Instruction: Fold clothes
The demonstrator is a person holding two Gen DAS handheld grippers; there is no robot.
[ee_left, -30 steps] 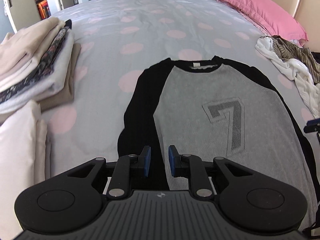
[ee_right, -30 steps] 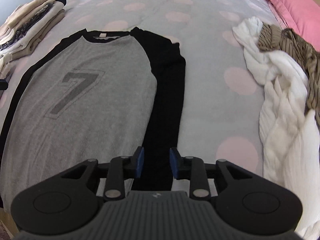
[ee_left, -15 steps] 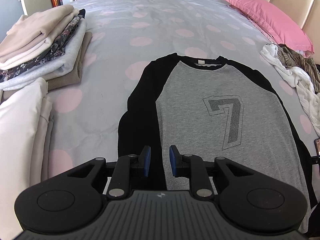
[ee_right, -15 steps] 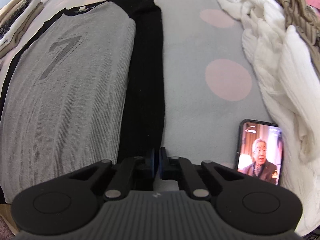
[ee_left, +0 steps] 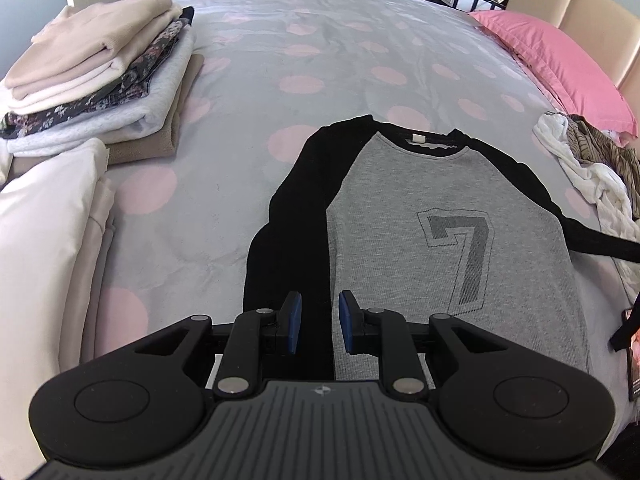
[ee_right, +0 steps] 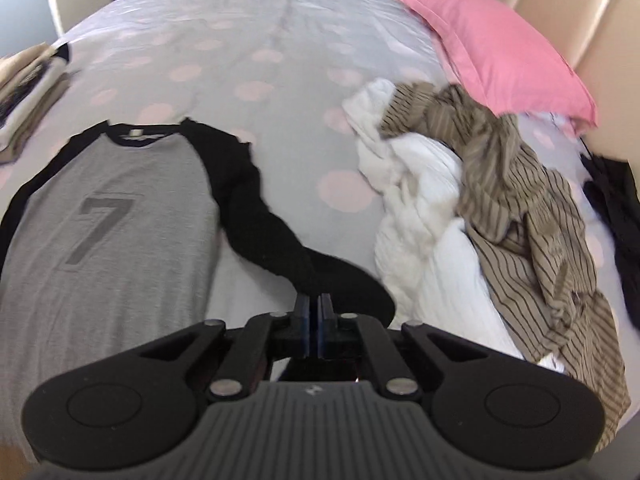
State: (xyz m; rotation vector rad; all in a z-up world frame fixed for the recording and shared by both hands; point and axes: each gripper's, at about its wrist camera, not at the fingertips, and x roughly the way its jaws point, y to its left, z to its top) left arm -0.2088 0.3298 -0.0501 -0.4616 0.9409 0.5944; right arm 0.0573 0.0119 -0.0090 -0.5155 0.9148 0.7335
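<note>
Right sleeve pinched, ready to fold inward

We hold the right gripper [ee_right: 314, 322] pressed together on the black sleeve [ee_right: 280, 240]; the shirt [ee_right: 120, 232] lies flat to its left, long axis running away across the bed [ee_right: 280, 40]. Left gripper [ee_left: 319, 328] hovers spread, empty, over the other sleeve.

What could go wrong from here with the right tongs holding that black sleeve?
1. The right tongs pinch only a thin bit of the black sleeve; it could slip out mid-fold.
2. The left tongs are open above the other sleeve, so nothing pins the grey shirt; pulling may drag or wrinkle it.
3. The unfolded pile lies close by; a wide swing of the sleeve could snag it.
</note>
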